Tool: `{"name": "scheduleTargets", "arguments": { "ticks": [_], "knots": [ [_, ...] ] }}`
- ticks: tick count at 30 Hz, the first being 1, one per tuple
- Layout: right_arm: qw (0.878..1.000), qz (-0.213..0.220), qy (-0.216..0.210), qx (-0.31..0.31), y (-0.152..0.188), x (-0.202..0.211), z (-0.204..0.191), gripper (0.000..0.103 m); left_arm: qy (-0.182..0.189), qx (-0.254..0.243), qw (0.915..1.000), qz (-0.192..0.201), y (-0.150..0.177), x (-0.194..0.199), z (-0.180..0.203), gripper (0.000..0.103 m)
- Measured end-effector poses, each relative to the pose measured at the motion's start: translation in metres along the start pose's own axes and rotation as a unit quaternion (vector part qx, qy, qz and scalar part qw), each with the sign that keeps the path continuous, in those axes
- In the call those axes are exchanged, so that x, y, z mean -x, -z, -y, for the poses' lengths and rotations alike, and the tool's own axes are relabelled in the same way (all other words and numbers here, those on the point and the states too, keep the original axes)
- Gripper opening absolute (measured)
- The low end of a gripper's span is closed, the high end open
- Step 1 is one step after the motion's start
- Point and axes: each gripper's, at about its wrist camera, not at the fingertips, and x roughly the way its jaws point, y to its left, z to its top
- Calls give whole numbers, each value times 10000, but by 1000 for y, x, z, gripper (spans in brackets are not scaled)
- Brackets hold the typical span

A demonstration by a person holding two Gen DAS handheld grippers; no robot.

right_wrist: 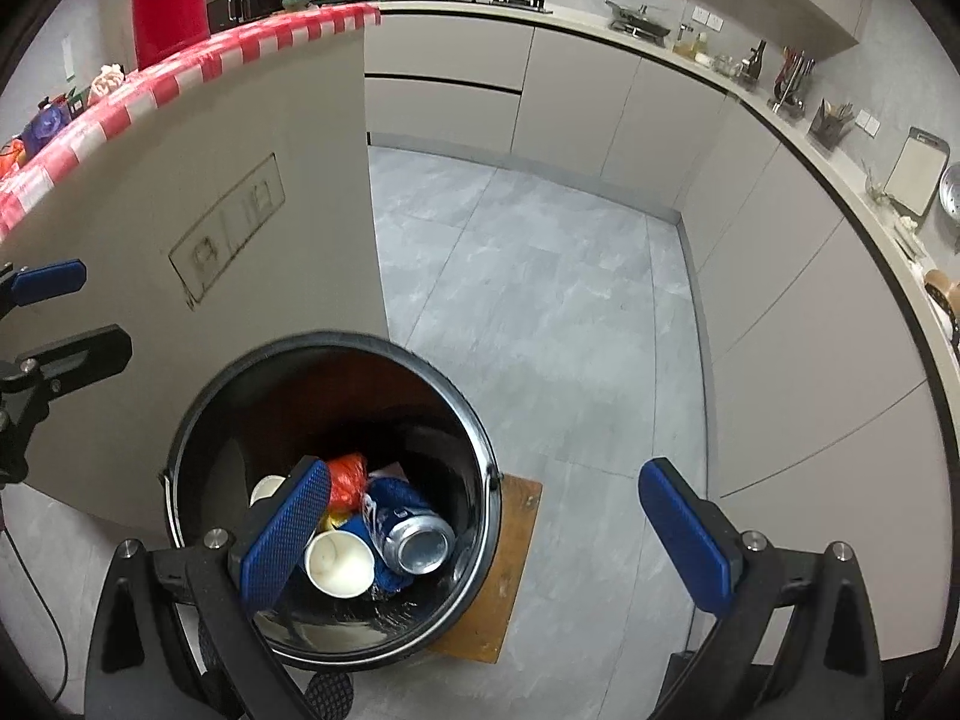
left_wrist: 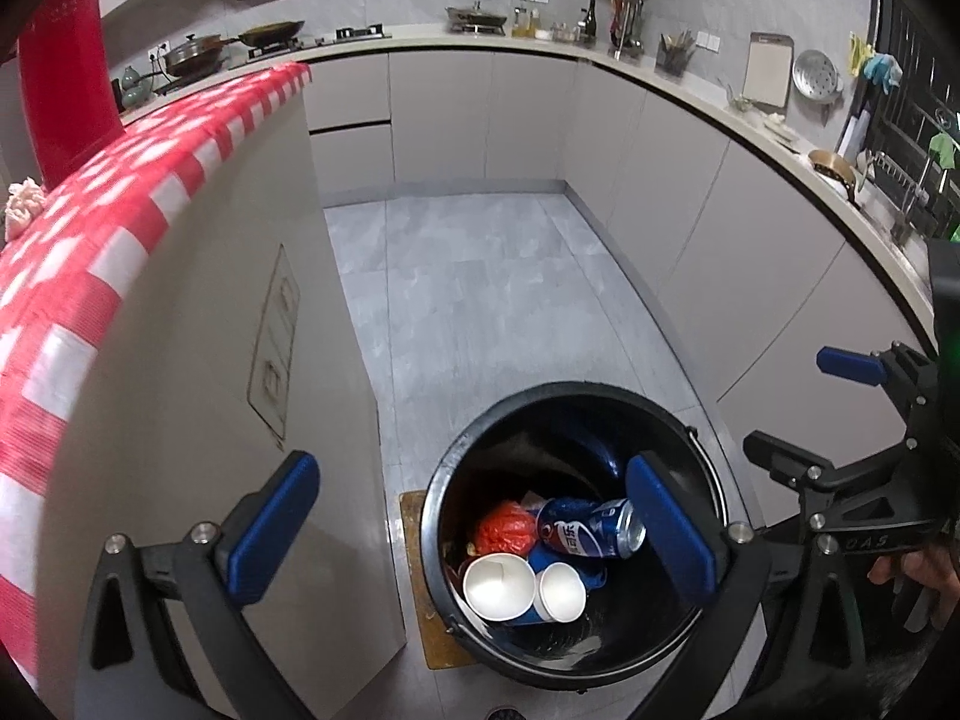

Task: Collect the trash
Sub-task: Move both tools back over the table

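Note:
A black round trash bin (left_wrist: 438, 510) (right_wrist: 486, 516) stands on the floor on a brown board. Inside lie a blue Pepsi can (left_wrist: 591, 528) (right_wrist: 411, 531), two white paper cups (left_wrist: 498, 588) (right_wrist: 339, 564) and a crumpled orange-red wrapper (left_wrist: 504, 528) (right_wrist: 348, 477). My left gripper (left_wrist: 474, 528) hangs above the bin, open and empty. My right gripper (right_wrist: 486, 534) hangs above the bin's right side, open and empty; it also shows at the right edge of the left wrist view (left_wrist: 810, 414). More trash, a crumpled tissue (right_wrist: 108, 78) and small wrappers (right_wrist: 42, 123), lies on the checkered counter.
A counter with a red-and-white checkered cloth (left_wrist: 120, 180) (right_wrist: 240, 48) rises at the left, with a red cylinder (left_wrist: 66, 60) on it. Grey cabinets (left_wrist: 660, 210) line the back and right under a cluttered worktop. Grey tile floor (left_wrist: 480, 300) lies between.

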Motion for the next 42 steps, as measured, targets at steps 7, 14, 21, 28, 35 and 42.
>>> {"name": "scheduleTargets", "arguments": {
  "ticks": [7,14,21,28,35,42],
  "knots": [
    [9998,133,13,119,-9,16,-8,103,-5,39,9999,100,-1,10,-6,103],
    [9992,359,-87,119,-24,33,-17,103,-32,78,9995,306,-11,36,-15,103],
    [9971,742,-122,133,-56,56,-36,103,-157,322,9978,563,-32,71,-44,103],
    [9920,1139,-545,56,-95,82,-67,103,-562,664,9936,719,-35,104,-100,103],
    [9871,1255,-946,290,-134,96,-138,103,-871,1097,9858,927,-23,139,-165,103],
    [9849,1159,-1185,508,-173,92,-225,103,-1294,1486,9748,1042,-4,167,-263,102]
  ]
}}
